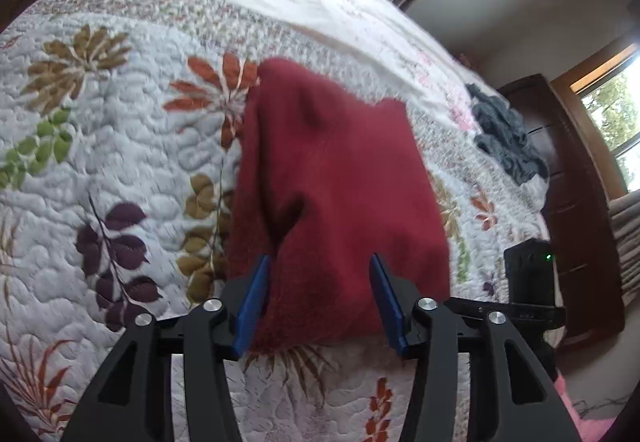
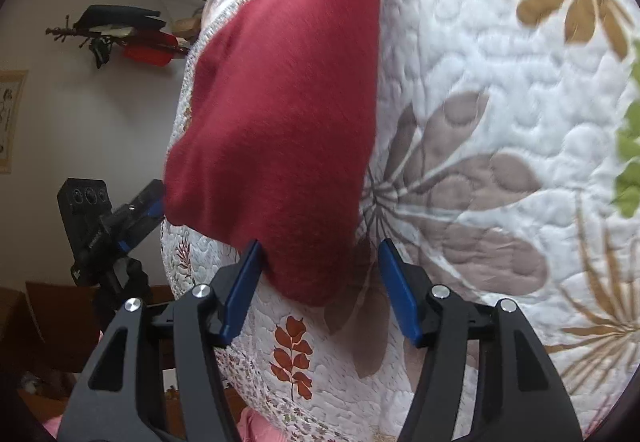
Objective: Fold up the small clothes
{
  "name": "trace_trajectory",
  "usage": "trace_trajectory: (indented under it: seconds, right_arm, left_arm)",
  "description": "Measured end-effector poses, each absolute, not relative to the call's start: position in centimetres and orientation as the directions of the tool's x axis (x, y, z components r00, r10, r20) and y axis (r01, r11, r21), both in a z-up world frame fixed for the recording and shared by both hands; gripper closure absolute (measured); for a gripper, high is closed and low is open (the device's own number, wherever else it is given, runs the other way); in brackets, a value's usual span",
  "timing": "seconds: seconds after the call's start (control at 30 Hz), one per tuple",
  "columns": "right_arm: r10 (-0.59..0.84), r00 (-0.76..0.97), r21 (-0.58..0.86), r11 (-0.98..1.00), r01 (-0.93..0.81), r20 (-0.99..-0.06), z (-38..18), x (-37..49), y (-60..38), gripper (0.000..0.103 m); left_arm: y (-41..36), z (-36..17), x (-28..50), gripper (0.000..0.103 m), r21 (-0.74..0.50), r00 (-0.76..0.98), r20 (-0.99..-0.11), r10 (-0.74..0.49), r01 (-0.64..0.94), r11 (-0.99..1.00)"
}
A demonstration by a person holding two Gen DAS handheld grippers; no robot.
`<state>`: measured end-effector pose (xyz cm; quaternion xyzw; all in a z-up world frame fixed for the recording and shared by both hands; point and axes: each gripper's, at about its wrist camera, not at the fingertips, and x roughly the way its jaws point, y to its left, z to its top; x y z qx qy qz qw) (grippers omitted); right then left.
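Note:
A dark red cloth (image 1: 340,169) lies on the flowered quilt (image 1: 120,145), with a raised fold down its middle. In the left wrist view my left gripper (image 1: 319,258) is open, its blue fingers (image 1: 256,294) on either side of the cloth's near edge. The right wrist view shows the same red cloth (image 2: 288,101) reaching to the bed's edge. My right gripper (image 2: 320,243) is open around its near corner. The left gripper (image 2: 128,219) shows at that view's left, at the cloth's other corner. The right gripper's black body (image 1: 528,274) is at the right in the left wrist view.
A dark grey garment (image 1: 508,137) lies bunched on the quilt's far right. Beyond it stand a dark wooden dresser (image 1: 572,201) and a window (image 1: 616,113). A white wall with hanging items (image 2: 120,33) is past the bed's edge. The quilt (image 2: 500,121) stretches wide to the right.

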<state>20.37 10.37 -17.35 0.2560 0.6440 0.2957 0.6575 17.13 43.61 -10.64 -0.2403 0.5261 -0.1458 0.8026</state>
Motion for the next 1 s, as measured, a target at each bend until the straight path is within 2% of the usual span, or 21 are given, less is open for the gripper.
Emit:
trace_trajectory:
  seconds: [0.03, 0.07, 0.13, 0.27, 0.33, 0.5, 0.6, 0.67, 0.7, 0.77, 0.8, 0.83, 0.87, 0.93, 1.0]
  right_arm:
    - [0.726, -0.016, 0.725, 0.686, -0.056, -0.688, -17.6, 20.5, 10.6, 0.062]
    - [0.738, -0.022, 0.738, 0.672, -0.053, -0.674, -17.6, 20.5, 10.6, 0.077]
    - [0.754, -0.02, 0.753, 0.656, -0.049, -0.657, -16.8, 20.6, 10.5, 0.081]
    - [0.779, -0.007, 0.777, 0.625, -0.08, -0.627, -14.4, 20.3, 10.1, 0.085]
    - [0.763, -0.015, 0.761, 0.643, -0.086, -0.646, -14.5, 20.2, 10.1, 0.086]
    - [0.673, -0.059, 0.676, 0.731, -0.094, -0.737, -17.9, 19.6, 11.0, 0.086]
    - [0.664, -0.061, 0.666, 0.739, -0.1, -0.746, -18.6, 19.7, 11.3, 0.085]
    - [0.66, -0.067, 0.662, 0.74, -0.115, -0.749, -18.2, 19.9, 11.5, 0.082]
    - [0.656, -0.064, 0.658, 0.743, -0.127, -0.752, -18.0, 20.1, 11.3, 0.079]
    - [0.651, -0.042, 0.648, 0.745, -0.156, -0.758, -16.8, 20.4, 11.4, 0.066]
    - [0.649, -0.023, 0.643, 0.746, -0.176, -0.76, -16.0, 20.4, 11.2, 0.063]
    - [0.651, -0.008, 0.641, 0.744, -0.189, -0.759, -15.4, 20.4, 11.0, 0.056]
    - [0.658, 0.007, 0.644, 0.739, -0.196, -0.753, -14.9, 20.5, 10.7, 0.053]
    - [0.669, 0.022, 0.654, 0.732, -0.193, -0.743, -14.6, 20.8, 10.5, 0.053]
    - [0.675, 0.037, 0.658, 0.729, -0.188, -0.737, -14.5, 21.1, 10.1, 0.053]
  left_arm:
    - [43.5, -11.3, 17.2, 0.086, -0.547, 0.386, -0.777, -0.497, -0.022, 0.837]
    - [43.5, -11.8, 17.5, 0.089, -0.557, 0.371, -0.777, -0.508, -0.029, 0.83]
    - [44.0, -12.4, 17.6, 0.093, -0.582, 0.366, -0.769, -0.524, -0.06, 0.811]
    - [45.7, -11.2, 17.0, 0.093, -0.638, 0.409, -0.713, -0.569, -0.043, 0.769]
    - [46.5, -11.3, 16.6, 0.093, -0.664, 0.411, -0.69, -0.596, -0.033, 0.747]
    - [46.0, -15.1, 16.4, 0.093, -0.587, 0.334, -0.77, -0.543, -0.036, 0.809]
    - [46.4, -16.2, 16.5, 0.092, -0.609, 0.338, -0.758, -0.558, -0.057, 0.791]
    - [46.3, -15.9, 16.6, 0.088, -0.603, 0.334, -0.761, -0.557, -0.046, 0.797]
    - [46.2, -15.5, 16.6, 0.084, -0.602, 0.329, -0.761, -0.559, -0.038, 0.798]
    - [46.1, -14.0, 16.4, 0.076, -0.602, 0.322, -0.758, -0.567, -0.013, 0.798]
    - [46.1, -13.3, 16.4, 0.063, -0.6, 0.324, -0.757, -0.567, 0.0, 0.8]
    - [46.3, -12.1, 16.5, 0.056, -0.603, 0.34, -0.746, -0.572, 0.017, 0.797]
    - [46.5, -11.5, 16.7, 0.054, -0.612, 0.354, -0.735, -0.579, 0.022, 0.79]
    - [47.1, -10.4, 17.7, 0.053, -0.648, 0.387, -0.697, -0.603, 0.019, 0.761]
    - [47.2, -10.1, 19.7, 0.053, -0.642, 0.397, -0.704, -0.589, -0.002, 0.766]
